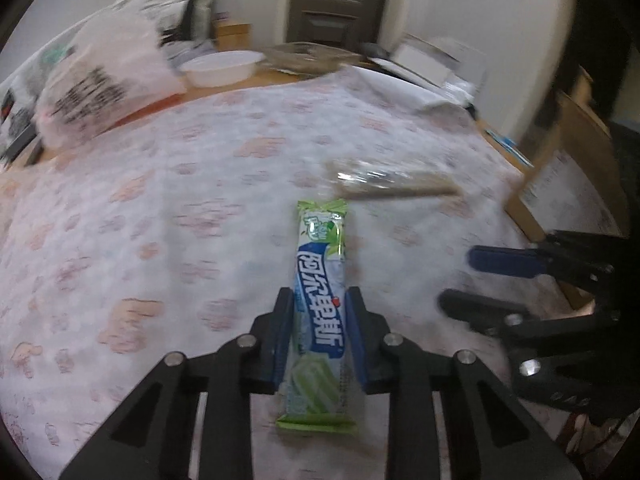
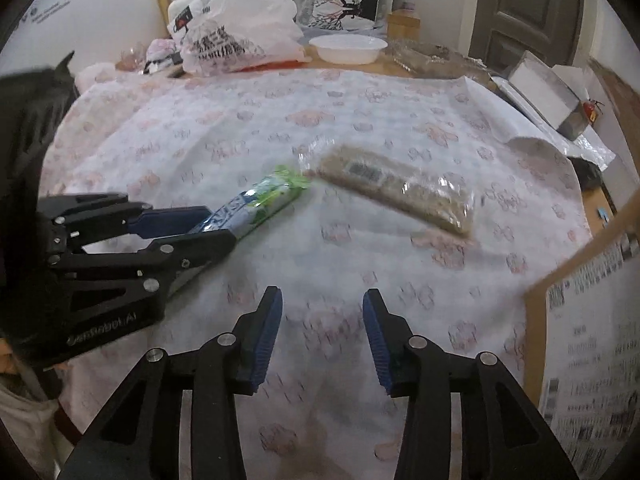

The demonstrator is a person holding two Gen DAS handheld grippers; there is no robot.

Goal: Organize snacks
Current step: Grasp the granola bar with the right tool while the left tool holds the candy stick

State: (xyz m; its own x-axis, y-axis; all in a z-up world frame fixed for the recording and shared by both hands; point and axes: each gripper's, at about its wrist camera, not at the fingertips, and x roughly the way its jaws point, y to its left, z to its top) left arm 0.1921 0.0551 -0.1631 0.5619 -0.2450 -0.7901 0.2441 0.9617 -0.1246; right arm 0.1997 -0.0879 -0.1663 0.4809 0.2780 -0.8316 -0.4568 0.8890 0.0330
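Note:
My left gripper (image 1: 320,300) is shut on a long green-and-blue snack bar (image 1: 322,280), holding it by its middle over the floral tablecloth (image 1: 180,208). In the right wrist view the left gripper (image 2: 218,224) and the snack bar (image 2: 260,200) show at the left. A clear-wrapped brown cracker pack (image 2: 396,188) lies on the cloth just beyond the bar's tip; it also shows in the left wrist view (image 1: 384,184). My right gripper (image 2: 322,300) is open and empty, low over the cloth; it shows in the left wrist view (image 1: 460,280) at the right.
A white bowl (image 2: 348,48), plastic bags (image 2: 240,36) and a clear tray (image 2: 432,56) stand at the table's far edge. A white box (image 2: 548,88) sits at the far right. A cardboard box (image 2: 592,320) stands by the table's right edge.

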